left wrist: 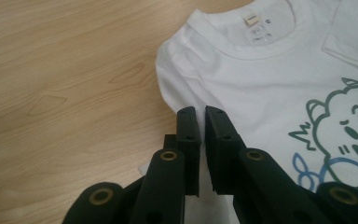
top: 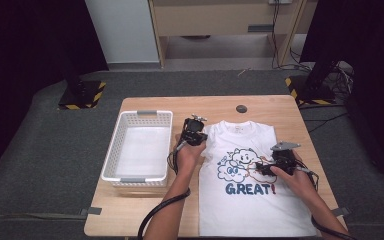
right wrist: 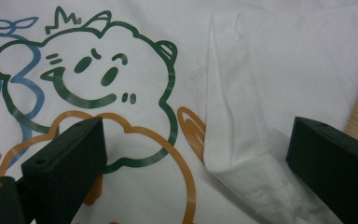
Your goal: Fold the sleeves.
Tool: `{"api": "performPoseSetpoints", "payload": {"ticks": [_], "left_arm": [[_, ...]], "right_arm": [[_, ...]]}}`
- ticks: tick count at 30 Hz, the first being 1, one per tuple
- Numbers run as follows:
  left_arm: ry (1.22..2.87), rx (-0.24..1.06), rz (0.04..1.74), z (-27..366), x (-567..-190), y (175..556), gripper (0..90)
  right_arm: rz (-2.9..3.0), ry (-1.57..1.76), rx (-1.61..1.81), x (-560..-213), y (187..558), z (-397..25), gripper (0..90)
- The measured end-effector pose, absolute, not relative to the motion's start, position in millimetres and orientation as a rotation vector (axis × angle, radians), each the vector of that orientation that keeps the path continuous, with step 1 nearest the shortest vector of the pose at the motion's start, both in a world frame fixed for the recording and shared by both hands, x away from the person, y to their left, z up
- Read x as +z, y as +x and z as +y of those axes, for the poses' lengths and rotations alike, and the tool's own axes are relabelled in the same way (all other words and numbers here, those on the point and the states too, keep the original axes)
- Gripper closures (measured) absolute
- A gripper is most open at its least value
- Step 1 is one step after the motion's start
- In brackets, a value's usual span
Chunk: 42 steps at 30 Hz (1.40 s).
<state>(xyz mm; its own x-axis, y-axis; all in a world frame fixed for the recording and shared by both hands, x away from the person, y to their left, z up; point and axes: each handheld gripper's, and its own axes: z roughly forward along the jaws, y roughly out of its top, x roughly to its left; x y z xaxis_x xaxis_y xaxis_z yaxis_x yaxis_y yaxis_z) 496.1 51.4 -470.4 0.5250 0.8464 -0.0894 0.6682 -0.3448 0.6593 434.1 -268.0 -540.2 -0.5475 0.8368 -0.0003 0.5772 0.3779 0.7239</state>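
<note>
wooden table (top: 145, 210), largest item. white t-shirt (top: 250, 210) lies flat, print up, on the table's right half, hem at the near edge, collar toward the far edge; both sleeves look folded in over the body. cartoon print (top: 240, 165) with the word "great!" sits mid-chest. white perforated plastic basket (top: 120, 145) stands on the left half, just beside the shirt, nothing inside.

left gripper (left wrist: 200, 114) is over the shirt's left shoulder edge, near the collar; its fingers are nearly closed, a thin slit between them, and i cannot tell whether any cloth is pinched. right gripper (right wrist: 196, 154) hovers over the folded right sleeve (right wrist: 233, 140) beside the print, fingers wide apart, holding nothing.

handling, judged: thin cotton knit, light, limp, not fragile. it will sag and unfold if lifted from one point. best hold looks like the doubled sleeve fold or shoulder seam, one point per side, lifted together.
</note>
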Motion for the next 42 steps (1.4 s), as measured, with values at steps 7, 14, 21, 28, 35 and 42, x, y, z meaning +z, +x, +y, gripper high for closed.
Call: {"api": "performPoseSetpoints", "payload": {"ticks": [7,14,21,28,35,42], "left_arm": [[2.171,0.339,1.202,27.2,-480.5,500.1,80.4],[2.153,0.334,1.196,13.3,-483.1,502.7,72.9],[2.115,0.323,1.166,4.9,-472.9,497.6,68.4],[2.045,0.321,1.140,5.9,-462.6,494.8,61.7],[1.975,0.246,1.147,1.7,-469.8,499.9,59.5],[1.967,0.293,1.107,-2.5,-460.2,496.2,50.5]], "right_arm": [[2.276,1.230,0.974,-540.2,434.1,-268.0,4.8],[2.277,1.230,0.975,-540.2,434.1,-268.1,4.8],[2.277,1.229,0.975,-540.2,434.1,-268.1,4.8],[2.277,1.229,0.975,-540.2,434.1,-268.1,4.7],[2.278,1.227,0.977,-540.2,434.1,-268.3,4.8],[2.280,1.225,0.978,-540.2,434.1,-268.5,4.8]]}}
